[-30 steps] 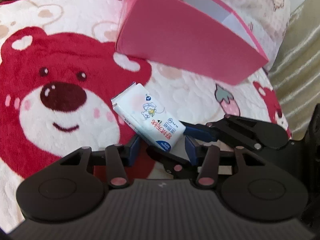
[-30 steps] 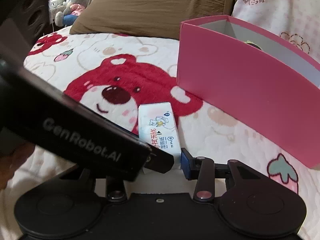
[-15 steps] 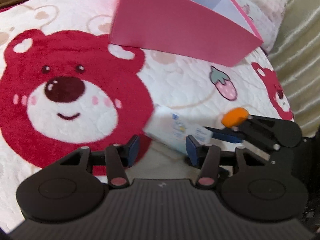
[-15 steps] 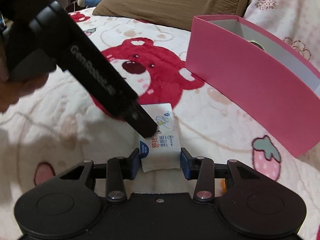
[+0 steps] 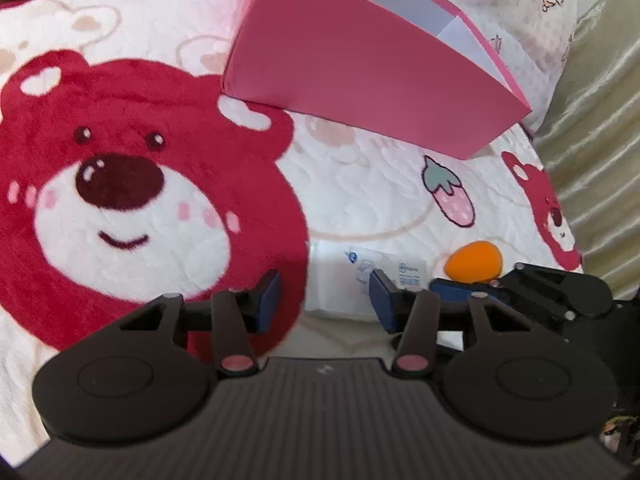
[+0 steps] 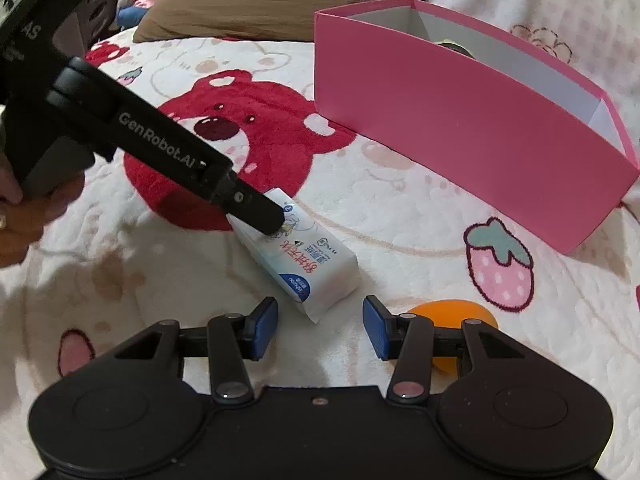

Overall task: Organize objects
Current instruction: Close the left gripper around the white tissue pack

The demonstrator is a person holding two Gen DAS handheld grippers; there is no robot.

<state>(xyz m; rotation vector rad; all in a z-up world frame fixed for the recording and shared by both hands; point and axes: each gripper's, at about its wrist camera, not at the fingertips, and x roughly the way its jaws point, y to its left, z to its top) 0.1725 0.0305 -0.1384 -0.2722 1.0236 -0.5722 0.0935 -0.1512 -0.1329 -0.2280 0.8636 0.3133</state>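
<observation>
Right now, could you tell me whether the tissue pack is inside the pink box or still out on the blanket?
Out. The tissue pack lies flat on the bear blanket, in front of the pink box.

"GenRobot.AI" on left gripper (image 6: 276,220) body

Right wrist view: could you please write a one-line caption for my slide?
Open right hand-held gripper before a white tissue pack on a bear-print blanket, near a pink cardboard box.

Pink box (image 6: 460,128), white-and-blue tissue pack (image 6: 308,264), orange egg-shaped object (image 5: 474,262), red-bear-print blanket (image 5: 360,192).
</observation>
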